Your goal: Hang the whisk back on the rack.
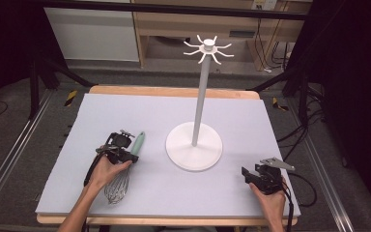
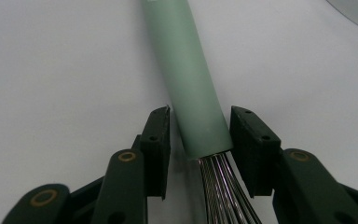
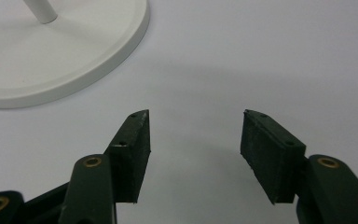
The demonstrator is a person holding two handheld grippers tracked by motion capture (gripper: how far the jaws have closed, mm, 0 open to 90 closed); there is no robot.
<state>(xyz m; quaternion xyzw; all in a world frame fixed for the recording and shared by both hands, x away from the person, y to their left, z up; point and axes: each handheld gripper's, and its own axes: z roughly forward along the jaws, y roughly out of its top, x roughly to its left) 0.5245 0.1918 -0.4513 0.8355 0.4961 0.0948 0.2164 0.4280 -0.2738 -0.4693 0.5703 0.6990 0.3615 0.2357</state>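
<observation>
One whisk (image 1: 124, 169), one white stand (image 1: 194, 145) and two grippers are on the grey table (image 1: 270, 125); the stand has one round base, one upright pole and a crown of hooks at the top.

The whisk lies flat at the near left of the table, its green handle (image 2: 191, 79) pointing away from the person and its wire head toward the near edge; the left gripper (image 2: 200, 135) sits over it, jaws astride the lower end of the handle where the wires (image 2: 221, 186) begin; one pad looks to be against the handle, the other stands a sliver off, so the jaws are part open and whether they grip I cannot tell.

The right gripper (image 3: 193, 154) rests near the right front corner, well apart from the whisk; its jaws stand apart with only bare table between them, holding nothing.

The stand's base lies between the two grippers, just beside the whisk's handle end; nothing lies across the whisk.
</observation>
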